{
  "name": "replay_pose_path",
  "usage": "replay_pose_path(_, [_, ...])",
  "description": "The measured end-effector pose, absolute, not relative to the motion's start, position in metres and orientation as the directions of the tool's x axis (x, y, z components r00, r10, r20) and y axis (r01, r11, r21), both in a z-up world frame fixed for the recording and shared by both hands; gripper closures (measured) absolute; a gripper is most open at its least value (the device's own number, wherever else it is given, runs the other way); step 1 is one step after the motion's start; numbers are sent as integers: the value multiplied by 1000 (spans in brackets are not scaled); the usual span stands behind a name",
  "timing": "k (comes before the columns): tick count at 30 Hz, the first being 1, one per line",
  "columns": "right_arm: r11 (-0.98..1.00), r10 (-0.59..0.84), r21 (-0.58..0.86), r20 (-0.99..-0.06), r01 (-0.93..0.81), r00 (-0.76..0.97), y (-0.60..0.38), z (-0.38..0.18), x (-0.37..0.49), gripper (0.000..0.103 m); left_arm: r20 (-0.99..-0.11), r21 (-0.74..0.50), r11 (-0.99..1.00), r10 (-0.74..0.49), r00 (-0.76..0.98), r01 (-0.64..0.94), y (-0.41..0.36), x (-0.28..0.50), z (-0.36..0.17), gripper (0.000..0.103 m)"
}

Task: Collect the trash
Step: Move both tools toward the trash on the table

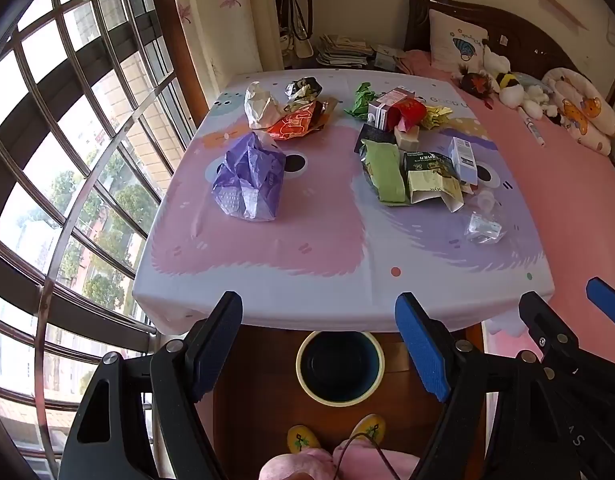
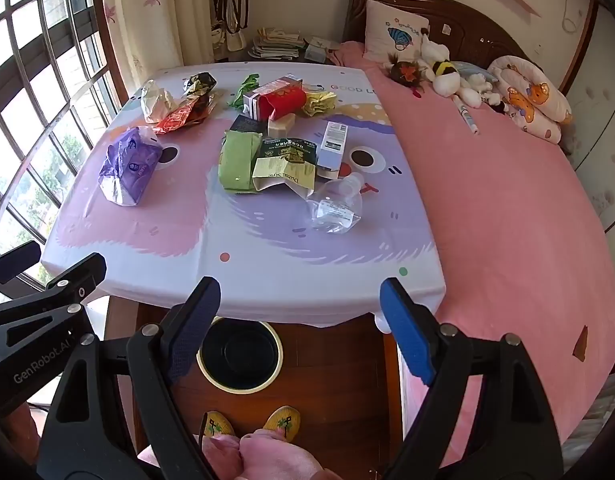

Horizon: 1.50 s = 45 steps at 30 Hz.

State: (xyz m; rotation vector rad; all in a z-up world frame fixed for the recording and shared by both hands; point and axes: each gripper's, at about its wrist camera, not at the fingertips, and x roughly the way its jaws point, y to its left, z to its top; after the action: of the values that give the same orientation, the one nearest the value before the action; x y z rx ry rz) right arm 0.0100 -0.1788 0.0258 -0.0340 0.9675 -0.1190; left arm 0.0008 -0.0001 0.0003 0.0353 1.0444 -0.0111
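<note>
Trash lies scattered on a table with a pastel cartoon cloth (image 1: 327, 256) (image 2: 235, 240). A crumpled purple bag (image 1: 249, 178) (image 2: 127, 166) sits at the left, with white and orange wrappers (image 1: 291, 118) (image 2: 175, 110) behind it. On the right are green packets (image 1: 383, 170) (image 2: 237, 160), small boxes (image 1: 463, 158) (image 2: 333, 144), a red wrapper (image 1: 407, 114) (image 2: 283, 102) and a squashed clear bottle (image 1: 483, 226) (image 2: 339, 204). A dark bin with a cream rim (image 1: 339, 368) (image 2: 239, 354) stands on the floor below the table's near edge. My left gripper (image 1: 319, 344) and right gripper (image 2: 299, 326) hover open and empty over the near edge.
A barred window (image 1: 67, 160) runs along the left. A bed with a pink cover (image 2: 507, 220), a pillow and plush toys adjoins the table's right side. The person's yellow slippers (image 2: 251, 424) and pink trouser legs show beside the bin. Papers are stacked behind the table.
</note>
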Motion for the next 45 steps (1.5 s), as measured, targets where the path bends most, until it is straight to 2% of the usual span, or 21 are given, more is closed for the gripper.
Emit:
replay_pose_path(10, [993, -116, -82, -817, 85, 565, -184, 24, 9, 23, -857, -5, 999, -25, 514, 41, -3, -6, 8, 23])
replay_pose_path(45, [995, -99, -73, -818, 69, 567, -184, 18, 1, 23, -845, 9, 1000, 4, 535, 6, -8, -21, 5, 25])
